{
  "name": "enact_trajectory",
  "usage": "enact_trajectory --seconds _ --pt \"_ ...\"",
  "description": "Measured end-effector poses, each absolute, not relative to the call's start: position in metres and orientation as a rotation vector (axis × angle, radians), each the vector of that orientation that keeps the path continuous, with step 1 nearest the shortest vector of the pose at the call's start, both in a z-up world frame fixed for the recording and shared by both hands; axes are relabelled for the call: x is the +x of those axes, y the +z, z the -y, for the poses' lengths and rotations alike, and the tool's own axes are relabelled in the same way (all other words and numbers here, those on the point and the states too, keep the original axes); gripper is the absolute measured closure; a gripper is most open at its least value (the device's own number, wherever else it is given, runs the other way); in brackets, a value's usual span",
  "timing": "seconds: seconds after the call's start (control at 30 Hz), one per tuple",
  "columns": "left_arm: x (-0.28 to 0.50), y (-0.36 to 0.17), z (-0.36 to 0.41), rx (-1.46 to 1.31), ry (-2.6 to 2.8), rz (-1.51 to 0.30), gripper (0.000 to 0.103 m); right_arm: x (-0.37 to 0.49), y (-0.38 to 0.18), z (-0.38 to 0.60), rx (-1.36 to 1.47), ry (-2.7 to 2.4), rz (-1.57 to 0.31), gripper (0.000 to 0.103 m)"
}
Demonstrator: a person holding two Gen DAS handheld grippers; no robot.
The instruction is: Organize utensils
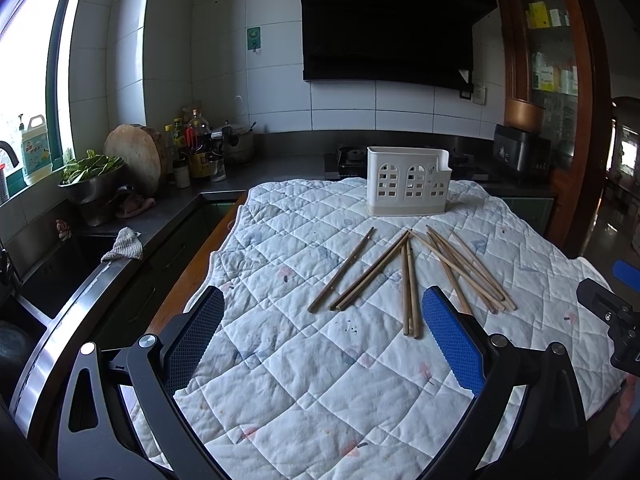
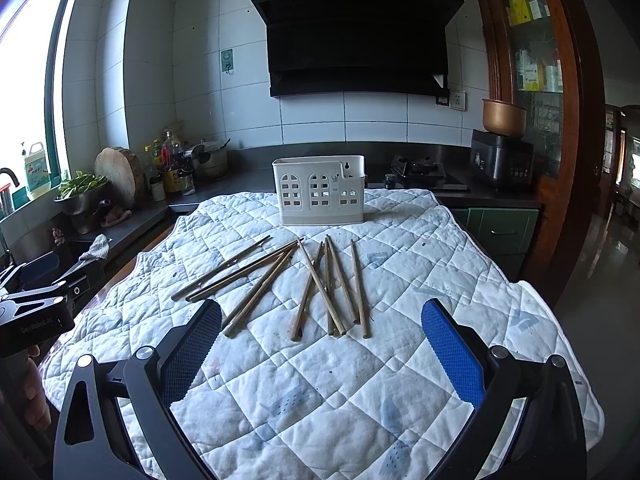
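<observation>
On the quilted cloth (image 2: 320, 380) wooden chopsticks (image 2: 316, 288) lie scattered before an upright white holder (image 2: 319, 191); left gripper (image 1: 320, 336) and right gripper (image 2: 320, 344) hover, jaws wide, empty.

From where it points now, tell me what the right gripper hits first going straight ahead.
Probably the scattered brown wooden chopsticks on the white quilted cloth, which lie just ahead between its open fingers. The white plastic utensil holder stands beyond; depth is uncertain.

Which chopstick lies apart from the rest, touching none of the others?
The leftmost chopstick, lying diagonally on the quilted cloth. It has clear cloth on both sides, while the other chopsticks overlap or meet in fans beside it.
</observation>
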State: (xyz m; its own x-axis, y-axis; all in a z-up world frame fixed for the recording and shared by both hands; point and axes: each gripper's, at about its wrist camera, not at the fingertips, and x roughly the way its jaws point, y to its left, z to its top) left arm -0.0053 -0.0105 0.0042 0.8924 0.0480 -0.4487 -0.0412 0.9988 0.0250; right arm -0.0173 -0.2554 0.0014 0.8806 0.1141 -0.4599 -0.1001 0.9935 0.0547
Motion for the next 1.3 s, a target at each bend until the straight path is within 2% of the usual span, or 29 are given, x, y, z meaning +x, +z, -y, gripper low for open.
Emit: enact_trajectory --seconds 1.3 --pt "-0.001 -0.009 0.016 0.001 0.046 -0.489 0.005 -0.014 -0.004 0.250 0.019 0.121 -0.499 0.006"
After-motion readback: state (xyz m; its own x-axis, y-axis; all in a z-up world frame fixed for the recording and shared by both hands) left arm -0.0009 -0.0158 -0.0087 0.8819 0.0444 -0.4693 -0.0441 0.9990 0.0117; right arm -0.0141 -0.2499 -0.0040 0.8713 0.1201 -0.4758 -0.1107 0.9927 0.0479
